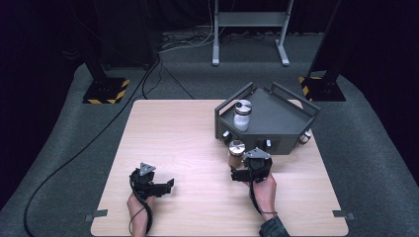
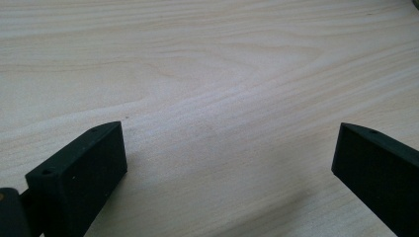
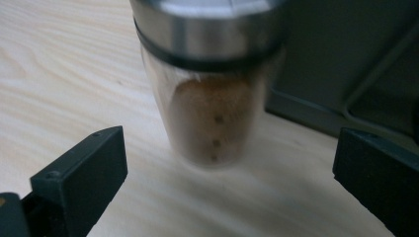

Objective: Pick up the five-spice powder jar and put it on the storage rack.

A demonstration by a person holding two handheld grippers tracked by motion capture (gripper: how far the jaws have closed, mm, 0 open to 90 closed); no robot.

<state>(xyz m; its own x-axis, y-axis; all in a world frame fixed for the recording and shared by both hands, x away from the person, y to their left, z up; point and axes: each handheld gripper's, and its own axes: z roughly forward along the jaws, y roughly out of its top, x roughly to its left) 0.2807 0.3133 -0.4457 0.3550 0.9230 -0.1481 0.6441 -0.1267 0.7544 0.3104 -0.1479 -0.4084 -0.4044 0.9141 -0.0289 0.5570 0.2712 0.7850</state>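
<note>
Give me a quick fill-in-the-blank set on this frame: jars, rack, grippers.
1. The right gripper has its jaws ____ in front of the brown-filled jar.
2. That jar stands on the ____, beside the dark rack.
3. The white-filled jar stands on the ____.
4. Between the left gripper jaws lies bare ____.

Missing words: open; table; rack; wood

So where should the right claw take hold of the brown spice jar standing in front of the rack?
Probably on the clear glass body of the brown spice jar, below its wider metal lid, coming in level from the person's side. The jar stands upright on the table, the dark rack closes off its far side, and the right claw already faces it with jaws open wider than the body.
</note>
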